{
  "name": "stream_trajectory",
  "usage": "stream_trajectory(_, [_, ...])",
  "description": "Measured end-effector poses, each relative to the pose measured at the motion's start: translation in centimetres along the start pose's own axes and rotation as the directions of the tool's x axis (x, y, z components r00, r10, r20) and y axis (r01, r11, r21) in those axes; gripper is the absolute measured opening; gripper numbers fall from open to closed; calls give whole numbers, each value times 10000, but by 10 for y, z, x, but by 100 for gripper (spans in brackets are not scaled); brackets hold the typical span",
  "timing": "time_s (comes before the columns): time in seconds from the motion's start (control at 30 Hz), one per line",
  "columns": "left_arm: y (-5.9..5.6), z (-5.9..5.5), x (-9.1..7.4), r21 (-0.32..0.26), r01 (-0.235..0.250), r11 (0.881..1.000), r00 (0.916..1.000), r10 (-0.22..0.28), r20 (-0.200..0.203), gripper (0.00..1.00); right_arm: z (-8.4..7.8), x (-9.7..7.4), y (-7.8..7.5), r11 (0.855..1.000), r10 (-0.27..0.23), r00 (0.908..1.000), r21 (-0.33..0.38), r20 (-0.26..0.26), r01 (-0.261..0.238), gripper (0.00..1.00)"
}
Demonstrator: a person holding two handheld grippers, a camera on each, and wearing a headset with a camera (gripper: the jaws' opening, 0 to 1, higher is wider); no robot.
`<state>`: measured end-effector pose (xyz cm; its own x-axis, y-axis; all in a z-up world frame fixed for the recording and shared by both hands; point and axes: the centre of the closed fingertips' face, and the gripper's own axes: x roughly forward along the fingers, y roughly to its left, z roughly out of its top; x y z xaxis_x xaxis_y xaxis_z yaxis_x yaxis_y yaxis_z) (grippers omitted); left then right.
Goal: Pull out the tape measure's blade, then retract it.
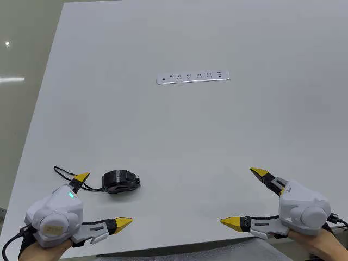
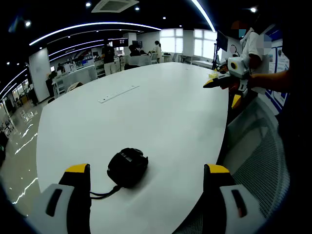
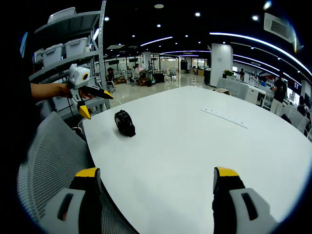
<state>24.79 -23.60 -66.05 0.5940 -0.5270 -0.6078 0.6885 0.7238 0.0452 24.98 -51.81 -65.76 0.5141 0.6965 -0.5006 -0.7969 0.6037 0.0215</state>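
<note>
Head view: count one tape measure [image 1: 120,181], black, lying on the white table [image 1: 190,130] toward the near left corner, with one thin black cord [image 1: 65,175] trailing from it to the left. Count one white power strip [image 1: 192,77] too, flat, well apart, farther up the table. Count two grippers, both hovering over the near edge and touching nothing. Find the left gripper [image 1: 103,199] just beside the tape measure, fingers spread wide, one yellow tip close over the cord, the other nearer the table edge. Find the right gripper [image 1: 243,197] well apart from the tape measure, on the opposite side, fingers likewise spread wide, pinching nothing. Left gripper view: see the tape measure between the two yellow tips and a little ahead of them, untouched. Right gripper view: see one mesh chair [image 3: 48,161] at the table edge, and at least two pale storage bins [image 3: 77,47] on a shelf rack [image 3: 100,44] behind; cannot tell their contents
</note>
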Motion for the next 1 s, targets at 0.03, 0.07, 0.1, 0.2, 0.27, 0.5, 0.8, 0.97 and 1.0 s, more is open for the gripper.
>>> stream_trajectory(0.03, [0, 0, 0, 9, 1, 10000, 10000, -1, -3, 95, 0, 0, 0, 10000, 3, 10000, 6, 2, -3, 98])
stream_trajectory(0.07, [0, 0, 0, 11, 9, 10000, 10000, -9, -10, 95, 0, 0, 0, 10000, 5, 10000, 20, 4, -5, 97])
stream_trajectory(0.1, [0, 0, 0, 11, 13, 10000, 10000, -13, -20, 95, 0, 0, 0, 10000, -11, 10000, 23, -7, 11, 97])
stream_trajectory(0.2, [0, 0, 0, 25, 24, 10000, 10000, -24, -42, 95, 0, -1, 0, 10000, -8, 10000, -5, 6, 8, 97])
stream_trajectory(0.27, [0, -1, 0, 47, 34, 10000, 10000, -33, -63, 95, 0, -1, 0, 10000, 4, 10000, 1, -14, -4, 97])
stream_trajectory(0.5, [0, 1, -1, 99, 25, 9999, 10000, -24, -58, 95, -2, -2, -1, 10000, -5, 10000, 0, -32, 5, 97])
stream_trajectory(0.8, [1, 0, -2, 204, 75, 9998, 9999, -72, -152, 94, -3, -2, 0, 10000, 31, 10000, -27, -70, -32, 97])
stream_trajectory(0.97, [1, -1, -2, 271, 131, 9995, 9997, -126, -196, 93, -3, -3, -1, 10000, 64, 10000, -41, -68, -64, 95])
stream_trajectory(1.0, [2, -1, -2, 308, 133, 9994, 9997, -126, -229, 93, -3, -3, 0, 9999, 92, 9999, -47, -80, -92, 95])
